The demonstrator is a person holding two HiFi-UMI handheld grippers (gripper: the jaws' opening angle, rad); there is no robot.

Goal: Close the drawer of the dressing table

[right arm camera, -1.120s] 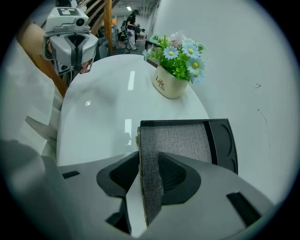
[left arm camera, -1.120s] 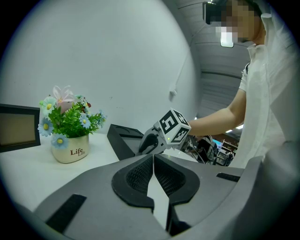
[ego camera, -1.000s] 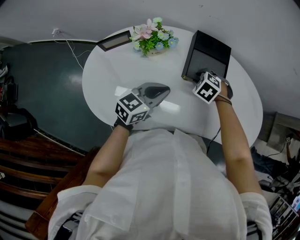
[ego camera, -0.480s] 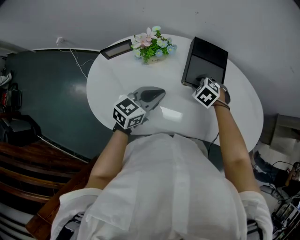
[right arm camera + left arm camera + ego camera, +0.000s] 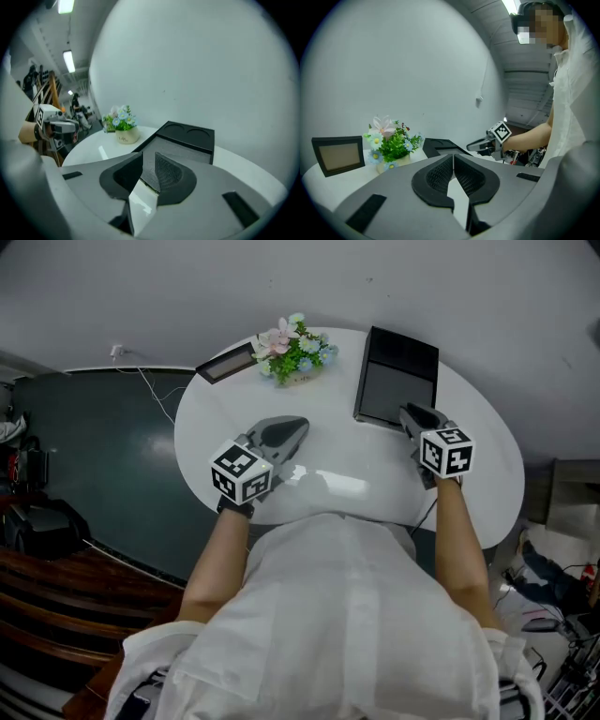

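A black box stands at the back right of the round white table. Its top has two round recesses, and a grey-lined part sticks out toward me. My right gripper hovers just in front of that grey part and points at it. Its jaws have just been closing and still show a narrow gap with nothing in it. Over the table's middle left, my left gripper is shut and empty, its tips touching.
A small pot of flowers and a dark photo frame stand at the table's back left. A white wall runs close behind the table. A dark floor with a cable lies to the left.
My right gripper has lifted off the box's front edge, drawn back and rolled, so its marker cube faces up. My left gripper has drifted slightly left and up.
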